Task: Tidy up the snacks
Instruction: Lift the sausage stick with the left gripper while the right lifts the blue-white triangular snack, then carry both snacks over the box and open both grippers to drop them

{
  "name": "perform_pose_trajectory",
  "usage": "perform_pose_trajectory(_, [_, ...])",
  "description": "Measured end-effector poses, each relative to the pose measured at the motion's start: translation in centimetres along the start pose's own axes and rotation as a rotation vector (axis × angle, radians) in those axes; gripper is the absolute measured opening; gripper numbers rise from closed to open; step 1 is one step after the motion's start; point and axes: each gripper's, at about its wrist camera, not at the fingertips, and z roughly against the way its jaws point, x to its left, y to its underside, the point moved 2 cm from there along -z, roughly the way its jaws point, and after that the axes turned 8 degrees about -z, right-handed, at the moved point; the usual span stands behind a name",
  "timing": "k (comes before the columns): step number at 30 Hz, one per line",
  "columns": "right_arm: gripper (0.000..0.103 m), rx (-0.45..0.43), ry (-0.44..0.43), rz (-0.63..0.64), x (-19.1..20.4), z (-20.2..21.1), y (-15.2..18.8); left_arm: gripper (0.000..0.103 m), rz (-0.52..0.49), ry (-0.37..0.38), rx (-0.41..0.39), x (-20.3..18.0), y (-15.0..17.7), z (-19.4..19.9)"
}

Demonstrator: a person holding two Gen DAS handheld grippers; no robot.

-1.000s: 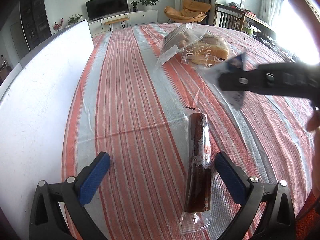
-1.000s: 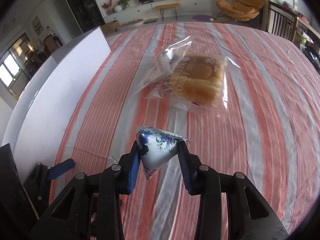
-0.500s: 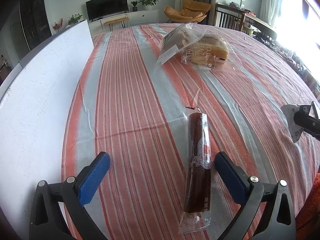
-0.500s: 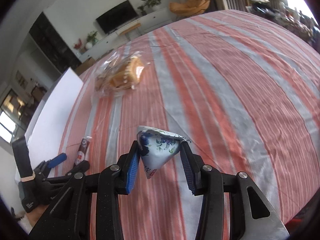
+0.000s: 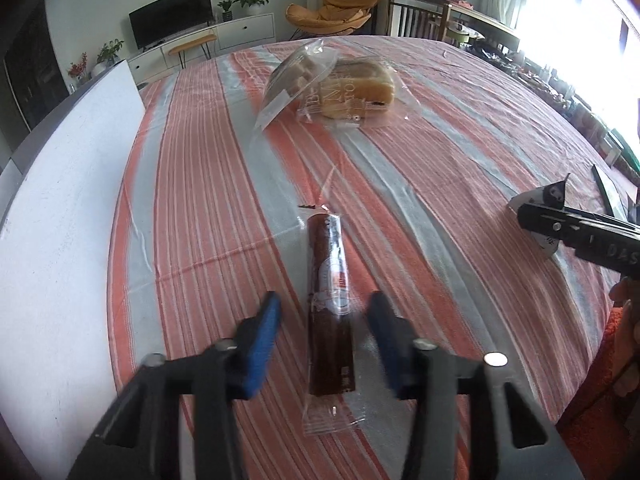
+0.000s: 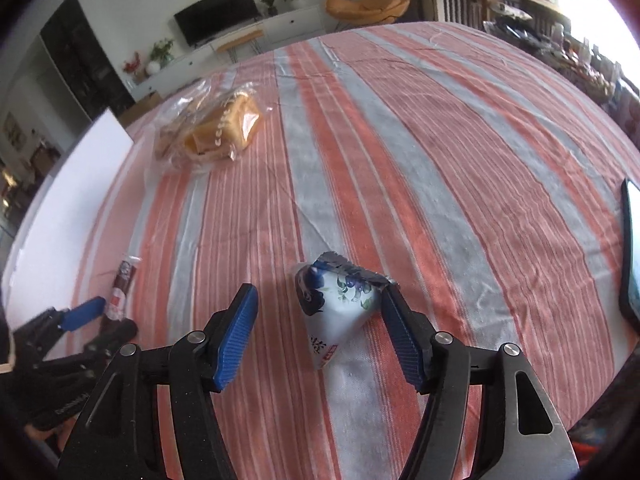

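Note:
A brown sausage stick (image 5: 330, 308) in clear wrap lies lengthwise on the striped cloth. My left gripper (image 5: 322, 332) is open, its blue pads on either side of the stick, not touching it. A white triangular snack pouch (image 6: 338, 312) with blue flowers rests on the cloth between the pads of my right gripper (image 6: 320, 336), which is open; the pouch leans near the right pad. The pouch also shows in the left wrist view (image 5: 546, 200) beside the right gripper's arm. Two clear bags of bread (image 5: 344, 88) lie farther back; they also show in the right wrist view (image 6: 216, 132).
A white board (image 5: 60, 216) runs along the table's left side. A dark phone-like slab (image 6: 632, 248) lies at the right table edge. The striped tablecloth (image 6: 440, 152) covers the table. A TV, chairs and clutter stand beyond it.
My right gripper has opened and let the pouch down onto the cloth. My left gripper has moved forward and narrowed around the sausage stick.

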Motion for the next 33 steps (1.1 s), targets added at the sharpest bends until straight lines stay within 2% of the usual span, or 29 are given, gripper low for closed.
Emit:
perform_pose_trajectory(2, [0.042,0.0,0.014,-0.008,-0.2,0.1,0.1,0.019,0.019,0.029,0.008,0.0,0.0,0.3])
perform_pose_trajectory(3, [0.039,0.0,0.016,-0.016,-0.4,0.3,0.1,0.019,0.032,0.043,0.004,0.1,0.0,0.7])
perform_pose_trajectory(5, [0.039,-0.013,0.023,-0.027,-0.8,1.0,0.3,0.018,0.054,0.064,-0.021,0.5,0.0,1.9])
perform_pose_trajectory(10, [0.038,-0.064,-0.033,-0.055,-0.6,4.2,0.0,0.018,0.121,0.148,-0.127,1.6,-1.2,7.3])
perform_pose_trajectory(13, [0.038,-0.097,-0.094,-0.035,1.6,6.5,-0.4,0.018,0.147,0.181,-0.2,2.5,-1.8,11.2])
perform_pose_trajectory(17, [0.038,-0.14,-0.206,0.029,6.5,10.0,-0.9,0.018,0.193,0.188,-0.292,5.1,-2.0,16.6])
perform_pose_trajectory(21, [0.038,-0.153,-0.352,0.126,13.3,13.0,-0.8,0.018,0.25,0.111,-0.371,9.8,-1.3,21.8])
perform_pose_trajectory(25, [0.038,-0.126,-0.516,0.253,21.1,15.3,0.0,0.018,0.329,-0.047,-0.392,15.7,1.3,25.1])
perform_pose_trajectory(28, [0.038,-0.092,-0.606,0.355,26.4,16.0,1.2,0.018,0.414,-0.164,-0.349,20.6,4.0,25.3])
perform_pose_trajectory(32, [0.04,-0.052,-0.622,0.442,31.1,14.7,3.5,0.019,0.51,-0.286,-0.258,24.8,7.8,23.4])
perform_pose_trajectory(33, [0.044,-0.033,-0.62,0.447,31.8,14.0,4.1,0.023,0.533,-0.328,-0.232,25.7,8.6,22.8])
